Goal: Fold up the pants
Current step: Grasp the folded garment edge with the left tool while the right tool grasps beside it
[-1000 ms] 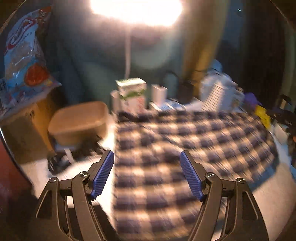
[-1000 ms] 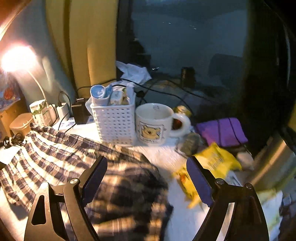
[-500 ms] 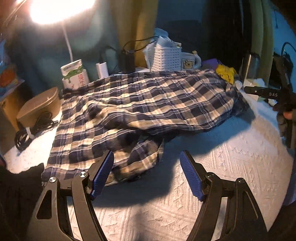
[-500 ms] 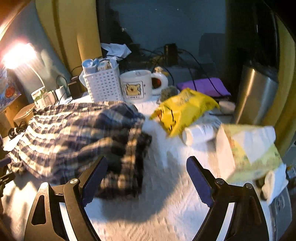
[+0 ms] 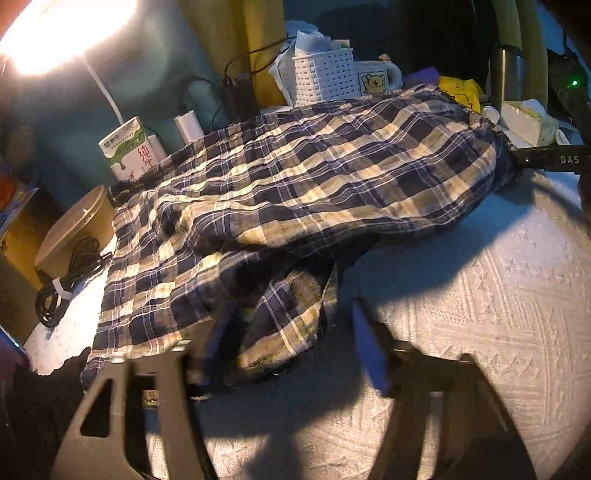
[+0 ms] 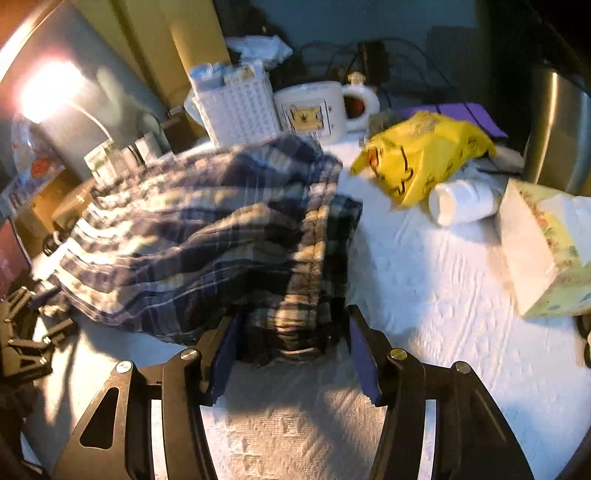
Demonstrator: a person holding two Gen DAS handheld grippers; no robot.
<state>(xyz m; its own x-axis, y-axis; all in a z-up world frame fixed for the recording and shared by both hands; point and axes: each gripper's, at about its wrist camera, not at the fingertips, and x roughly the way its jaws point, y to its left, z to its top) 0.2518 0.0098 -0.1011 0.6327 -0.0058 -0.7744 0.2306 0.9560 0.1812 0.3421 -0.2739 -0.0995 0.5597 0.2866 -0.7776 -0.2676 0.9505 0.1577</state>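
Navy and cream plaid pants (image 5: 295,192) lie spread and rumpled on a white textured cloth (image 5: 461,314). In the left wrist view my left gripper (image 5: 291,347) is open, with the leg-hem end of the pants (image 5: 284,328) between its blurred blue pads. In the right wrist view the pants (image 6: 207,236) bunch at the waistband end (image 6: 314,258), which lies between the open blue pads of my right gripper (image 6: 291,354). The right gripper's body also shows at the right edge of the left wrist view (image 5: 550,158).
Behind the pants stand a white basket (image 5: 325,77), a bear mug (image 5: 373,79), a milk carton (image 5: 129,151) and a lit lamp (image 5: 62,29). A lidded tub (image 5: 74,229) and coiled cable (image 5: 70,280) sit left. A yellow bag (image 6: 417,155), white bottle (image 6: 461,199) and tissue box (image 6: 546,247) sit right.
Both grippers have pulled back and dropped to the near edge of the pants. Their jaws have narrowed around the hem end and the waistband end.
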